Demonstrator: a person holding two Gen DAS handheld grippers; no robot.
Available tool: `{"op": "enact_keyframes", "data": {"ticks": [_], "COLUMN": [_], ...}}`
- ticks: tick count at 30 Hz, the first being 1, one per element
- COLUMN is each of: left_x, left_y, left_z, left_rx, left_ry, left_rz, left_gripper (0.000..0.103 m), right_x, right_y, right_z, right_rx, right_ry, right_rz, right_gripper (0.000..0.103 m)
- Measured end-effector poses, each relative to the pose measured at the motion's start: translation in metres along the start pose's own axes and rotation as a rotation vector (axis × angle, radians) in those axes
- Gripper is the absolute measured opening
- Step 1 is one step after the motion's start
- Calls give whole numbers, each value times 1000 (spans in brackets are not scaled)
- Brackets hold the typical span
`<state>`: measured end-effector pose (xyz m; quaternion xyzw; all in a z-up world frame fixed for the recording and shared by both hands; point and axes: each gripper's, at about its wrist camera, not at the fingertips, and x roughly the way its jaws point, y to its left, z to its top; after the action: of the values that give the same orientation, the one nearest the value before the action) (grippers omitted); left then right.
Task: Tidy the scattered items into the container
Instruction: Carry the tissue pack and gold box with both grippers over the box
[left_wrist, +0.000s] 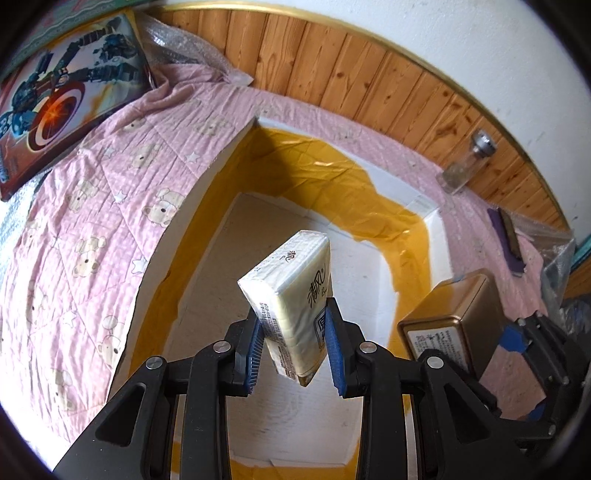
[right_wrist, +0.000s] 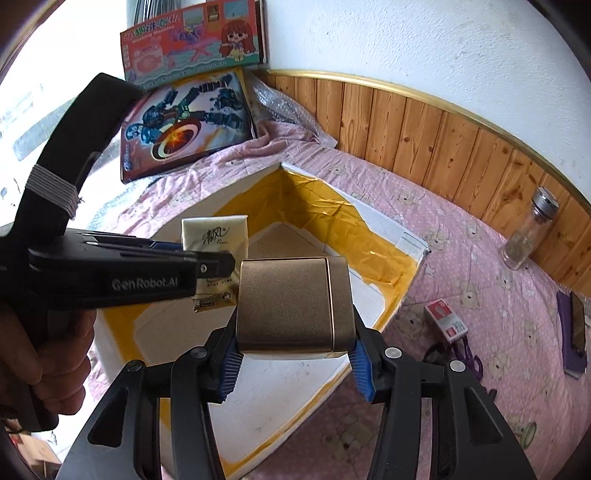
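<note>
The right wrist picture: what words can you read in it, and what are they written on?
"GenRobot.AI": white letters on the side of the left gripper.
"Washing Machine": on the red toy box leaning on the wall; its bigger title is too blurred to read.
Chinese brand characters on the tissue pack: too small to read surely.
Small red and white box: print too small.
Robot picture box: print too blurred.

Bed in pink quilt (right_wrist: 461, 236) bearing open box (right_wrist: 388, 229), glass jar (right_wrist: 528, 232), toy box (right_wrist: 188, 125), red packet (right_wrist: 445, 319), purple notebook (right_wrist: 569, 332)
</note>
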<state>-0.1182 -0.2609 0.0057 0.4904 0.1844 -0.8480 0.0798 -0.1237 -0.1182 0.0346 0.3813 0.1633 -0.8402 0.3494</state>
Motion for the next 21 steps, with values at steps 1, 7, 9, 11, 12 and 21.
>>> {"op": "enact_keyframes", "data": {"ticks": [1,7,9,11,12,21], "left_x": [6,32,34,36,37,57], "left_y": [1,-4,-9,-12,-13,-13], "left_z": [2,13,17,20,21,43], "left_rx": [5,27,50,69,76,102], "left_ry": [16,95,105,109,113,151], "left_rz": [8,34,42,61,67,134], "left_gripper": [32,32,32,33,33,33], "right_x": [4,31,38,43,45,66], "right_y": [0,-1,-1,-2,-3,-10], "right_z": [1,13,17,21,22,32], "right_rx": [-7,-67,-83,-104,-111,-138], "right_ry": [6,50,68,81,86,164], "right_rz": [-4,-35,-44,-60,-64,-89], "right_gripper": [52,52,52,52,52,52]}}
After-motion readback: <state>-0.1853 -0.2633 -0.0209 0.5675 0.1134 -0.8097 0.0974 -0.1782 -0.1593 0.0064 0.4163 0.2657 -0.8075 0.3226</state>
